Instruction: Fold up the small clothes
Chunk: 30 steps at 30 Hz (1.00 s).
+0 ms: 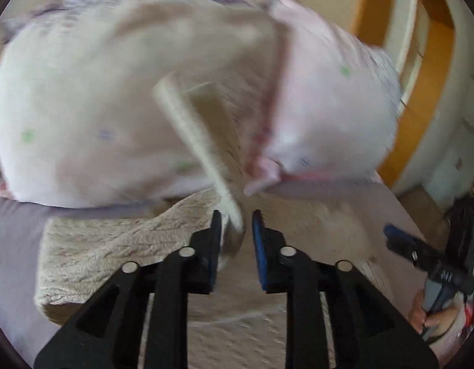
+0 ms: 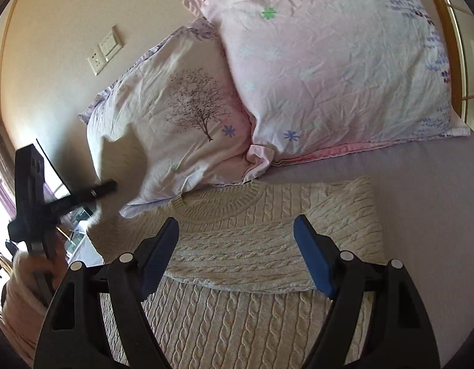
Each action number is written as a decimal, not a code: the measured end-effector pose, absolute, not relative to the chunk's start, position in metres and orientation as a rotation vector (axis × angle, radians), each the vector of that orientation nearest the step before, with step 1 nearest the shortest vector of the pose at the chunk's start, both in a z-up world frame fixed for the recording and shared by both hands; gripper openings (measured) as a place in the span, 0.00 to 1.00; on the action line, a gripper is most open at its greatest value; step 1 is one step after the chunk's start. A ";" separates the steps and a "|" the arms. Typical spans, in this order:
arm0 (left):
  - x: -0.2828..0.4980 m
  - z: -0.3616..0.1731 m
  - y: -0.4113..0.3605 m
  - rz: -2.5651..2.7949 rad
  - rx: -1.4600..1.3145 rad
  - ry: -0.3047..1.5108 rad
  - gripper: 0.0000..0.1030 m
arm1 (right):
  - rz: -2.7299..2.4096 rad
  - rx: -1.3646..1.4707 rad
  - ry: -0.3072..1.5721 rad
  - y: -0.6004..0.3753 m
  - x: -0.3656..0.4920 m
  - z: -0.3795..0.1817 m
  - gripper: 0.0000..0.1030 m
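Observation:
A cream cable-knit sweater (image 2: 252,240) lies on the lilac bed sheet (image 2: 427,190), neck toward the pillows, its right sleeve folded over the body. My left gripper (image 1: 235,224) is nearly shut on the sweater's left sleeve (image 1: 203,141) and holds it lifted, blurred by motion. In the right wrist view the left gripper (image 2: 108,186) shows at the left with the raised sleeve (image 2: 123,160). My right gripper (image 2: 237,236) is open and empty above the sweater's chest. It also shows at the right edge of the left wrist view (image 1: 393,233).
Two pink floral pillows (image 2: 187,117) (image 2: 335,64) lie against the wall just beyond the sweater's neck. A wall switch and socket (image 2: 104,50) are above them. A wooden bed frame (image 1: 421,92) runs along the right.

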<state>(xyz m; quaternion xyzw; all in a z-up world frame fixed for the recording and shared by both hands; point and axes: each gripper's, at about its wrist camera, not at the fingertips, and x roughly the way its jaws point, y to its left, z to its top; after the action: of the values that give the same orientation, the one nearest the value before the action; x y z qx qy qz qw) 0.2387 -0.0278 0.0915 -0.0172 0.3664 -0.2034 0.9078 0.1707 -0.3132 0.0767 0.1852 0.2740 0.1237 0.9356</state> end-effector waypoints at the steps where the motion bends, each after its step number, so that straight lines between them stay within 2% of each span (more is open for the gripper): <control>1: 0.233 0.075 -0.053 -0.470 0.010 0.809 0.28 | 0.243 0.409 0.579 -0.321 0.172 0.072 0.76; 4: 0.212 0.046 -0.067 -0.535 0.042 0.875 0.28 | 0.235 0.467 0.640 -0.342 0.173 0.060 0.75; 5: 0.206 0.044 -0.056 -0.529 0.015 0.874 0.31 | 0.236 0.474 0.658 -0.346 0.175 0.057 0.73; 7: 0.196 0.043 -0.023 -0.477 -0.036 0.869 0.38 | 0.240 0.488 0.697 -0.350 0.184 0.051 0.64; 8: 0.190 0.041 -0.008 -0.441 -0.044 0.861 0.39 | 0.241 0.502 0.717 -0.350 0.192 0.049 0.61; 10: 0.176 0.041 0.021 -0.367 -0.037 0.857 0.42 | 0.246 0.549 0.766 -0.349 0.214 0.040 0.49; 11: 0.173 0.040 0.029 -0.345 -0.036 0.861 0.47 | 0.231 0.571 0.795 -0.349 0.225 0.035 0.47; 14: 0.157 0.043 0.058 -0.286 -0.051 0.873 0.50 | 0.136 0.641 0.890 -0.351 0.255 0.011 0.43; 17: 0.139 0.046 0.080 -0.227 -0.049 0.849 0.59 | 0.084 0.688 0.872 -0.350 0.269 0.002 0.43; 18: 0.136 0.047 0.087 -0.214 -0.053 0.839 0.59 | 0.073 0.687 0.854 -0.349 0.272 0.003 0.32; 19: 0.133 0.046 0.091 -0.204 -0.059 0.832 0.59 | 0.073 0.675 0.833 -0.347 0.276 0.003 0.09; 27: 0.115 0.043 0.126 -0.170 -0.131 0.827 0.62 | 0.047 0.685 0.674 -0.367 0.227 0.032 0.08; 30: 0.104 0.035 0.131 -0.173 -0.142 0.854 0.64 | 0.011 0.663 0.774 -0.375 0.217 0.019 0.10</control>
<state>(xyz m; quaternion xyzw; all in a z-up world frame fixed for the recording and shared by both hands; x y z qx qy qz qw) 0.1041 0.1309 0.0352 -0.0689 0.4134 -0.0839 0.9041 0.2170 -0.3747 0.0192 0.3172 0.3704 0.0055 0.8730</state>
